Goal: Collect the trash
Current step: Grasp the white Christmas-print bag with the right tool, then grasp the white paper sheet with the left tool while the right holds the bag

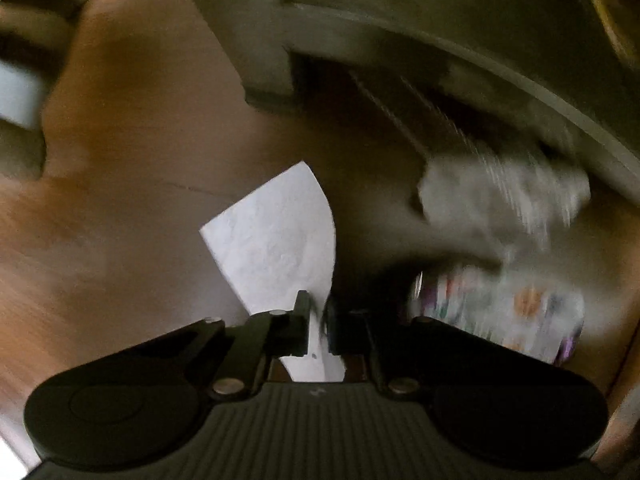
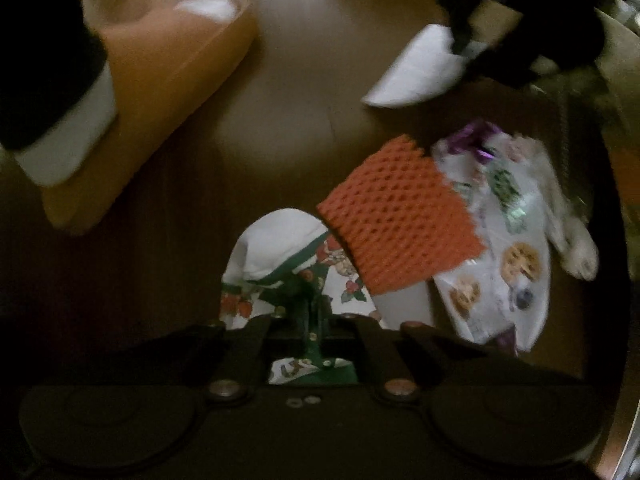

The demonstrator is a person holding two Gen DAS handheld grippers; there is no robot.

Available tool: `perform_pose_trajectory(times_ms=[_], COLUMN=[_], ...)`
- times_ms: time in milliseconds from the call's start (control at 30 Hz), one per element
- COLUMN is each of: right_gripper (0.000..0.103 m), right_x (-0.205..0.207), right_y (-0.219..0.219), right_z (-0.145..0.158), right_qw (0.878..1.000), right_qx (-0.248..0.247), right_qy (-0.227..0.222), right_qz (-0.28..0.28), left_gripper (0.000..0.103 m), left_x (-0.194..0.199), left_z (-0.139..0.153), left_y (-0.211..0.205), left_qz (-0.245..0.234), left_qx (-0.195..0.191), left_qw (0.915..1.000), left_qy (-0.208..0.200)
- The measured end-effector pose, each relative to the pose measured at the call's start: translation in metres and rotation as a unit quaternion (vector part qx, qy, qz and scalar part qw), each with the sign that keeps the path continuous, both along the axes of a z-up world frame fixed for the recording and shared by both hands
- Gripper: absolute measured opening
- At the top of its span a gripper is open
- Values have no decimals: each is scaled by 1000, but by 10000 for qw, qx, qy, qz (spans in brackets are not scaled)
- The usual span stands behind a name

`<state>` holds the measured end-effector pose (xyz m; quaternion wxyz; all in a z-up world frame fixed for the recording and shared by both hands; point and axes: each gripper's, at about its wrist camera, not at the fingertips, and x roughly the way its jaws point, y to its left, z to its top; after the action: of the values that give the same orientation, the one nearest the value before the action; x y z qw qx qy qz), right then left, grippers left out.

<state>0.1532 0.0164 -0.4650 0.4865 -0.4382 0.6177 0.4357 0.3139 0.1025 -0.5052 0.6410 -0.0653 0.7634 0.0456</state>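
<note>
My left gripper (image 1: 318,312) is shut on a white paper tissue (image 1: 276,236) and holds it above the brown floor. The same tissue (image 2: 416,68) and the dark left gripper show at the top right of the right wrist view. My right gripper (image 2: 310,308) is shut on a printed wrapper (image 2: 280,256) with strawberries and green trim. An orange foam net (image 2: 396,216) and a white cookie-print wrapper (image 2: 504,248) lie in a brown box to the right. The cookie wrapper (image 1: 500,312) and a blurred pale wrapper (image 1: 504,192) also show in the left wrist view.
A foot in an orange slipper (image 2: 160,92) with a white sock (image 2: 72,136) stands on the wooden floor (image 2: 300,60) at the left. Grey furniture (image 1: 440,20) rises beyond the box. The box edge (image 1: 624,360) runs along the right.
</note>
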Motion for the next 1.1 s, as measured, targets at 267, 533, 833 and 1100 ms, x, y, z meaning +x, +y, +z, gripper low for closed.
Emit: perform_pose_trajectory(times_ms=[267, 533, 833, 1100], right_gripper=[2, 0, 0, 0], right_x=[24, 41, 56, 64], right_y=[-8, -18, -35, -33], right_z=[71, 160, 196, 153], right_qw=[9949, 9737, 9469, 9430], right_qx=[3, 314, 676, 449], right_qy=[-365, -958, -1007, -403], right_qz=[-936, -2043, -2978, -3272], left_gripper=[7, 8, 10, 65], left_x=[-34, -24, -18, -9], left_z=[71, 148, 131, 52], left_y=[-26, -21, -17, -5], left_qz=[-1234, -1328, -1337, -789], left_qx=[-285, -310, -344, -245], left_qw=[9919, 9881, 9882, 9964], left_qy=[-66, -719, -658, -213])
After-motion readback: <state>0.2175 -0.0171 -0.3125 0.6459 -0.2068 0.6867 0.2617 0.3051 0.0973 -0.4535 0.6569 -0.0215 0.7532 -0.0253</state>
